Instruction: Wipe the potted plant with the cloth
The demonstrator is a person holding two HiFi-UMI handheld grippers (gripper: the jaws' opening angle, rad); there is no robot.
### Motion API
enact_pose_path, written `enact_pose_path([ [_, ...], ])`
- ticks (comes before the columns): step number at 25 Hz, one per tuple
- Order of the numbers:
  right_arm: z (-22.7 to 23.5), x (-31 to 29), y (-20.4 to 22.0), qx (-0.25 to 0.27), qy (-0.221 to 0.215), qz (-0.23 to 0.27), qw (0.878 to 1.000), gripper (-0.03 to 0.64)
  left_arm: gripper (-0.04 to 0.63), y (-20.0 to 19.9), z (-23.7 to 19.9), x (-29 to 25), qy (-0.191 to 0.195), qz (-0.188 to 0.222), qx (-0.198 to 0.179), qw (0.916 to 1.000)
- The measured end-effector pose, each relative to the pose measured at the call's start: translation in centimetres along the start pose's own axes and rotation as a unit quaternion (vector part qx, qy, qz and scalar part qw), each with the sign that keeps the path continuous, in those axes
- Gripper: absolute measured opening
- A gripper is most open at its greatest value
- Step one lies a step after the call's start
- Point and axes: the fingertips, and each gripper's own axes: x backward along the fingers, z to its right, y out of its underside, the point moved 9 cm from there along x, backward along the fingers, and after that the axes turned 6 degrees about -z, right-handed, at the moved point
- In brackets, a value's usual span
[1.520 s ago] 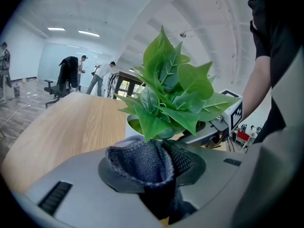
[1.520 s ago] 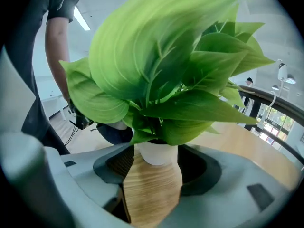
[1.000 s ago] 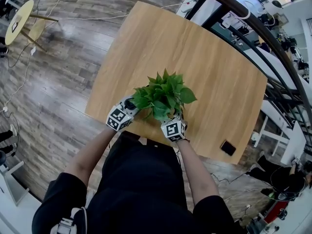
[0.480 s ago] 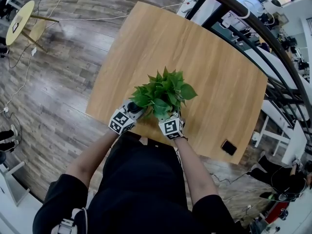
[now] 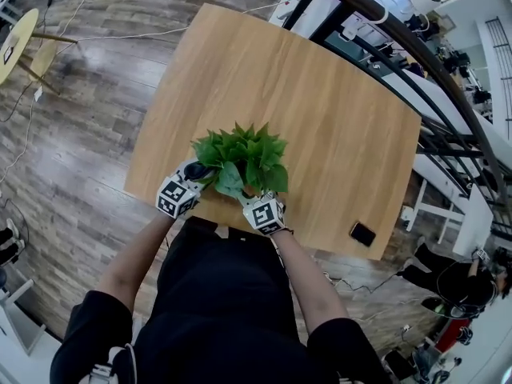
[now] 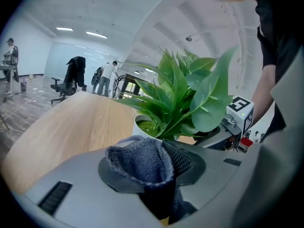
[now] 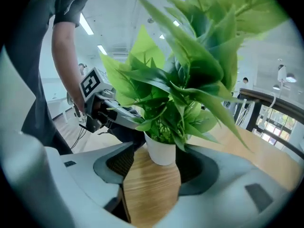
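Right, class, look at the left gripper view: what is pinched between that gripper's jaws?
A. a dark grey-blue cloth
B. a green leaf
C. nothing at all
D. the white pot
A: the left gripper has its jaws closed on a bunched dark cloth, and the plant stands beyond it, not between the jaws.

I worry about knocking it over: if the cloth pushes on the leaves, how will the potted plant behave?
It probably tips easily: the leaves of the potted plant spread far wider than its small white pot. Those thin leaves would likely bend under the cloth. The open right gripper at the pot could steady it.
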Motion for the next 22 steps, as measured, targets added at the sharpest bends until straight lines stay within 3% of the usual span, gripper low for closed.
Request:
enact_pose_path([
  [3,1.0,0.0,0.6,-0.003,0.018,-0.013,1.000,0.273,0.143,0.0,0.2,-0.1,0.004,0.000,-0.006,1.0000],
  [7,1.3,-0.5,0.0,0.030,0.003,-0.011,0.999,0.273,0.143,-0.1,0.7,-0.6,0.016,0.000,-0.013,0.9998],
  [15,1.8,-0.6,-0.1,-0.036,0.036,-0.002,0.999,0.273,0.143,-0.1,2.2,-0.9,0.015,0.003,-0.007,0.9999],
  [22,1.5,-0.5,-0.4,-0.018,0.031,-0.009,0.999,0.273,0.143,0.4,3.0,-0.8,0.017,0.003,0.005,0.9998],
])
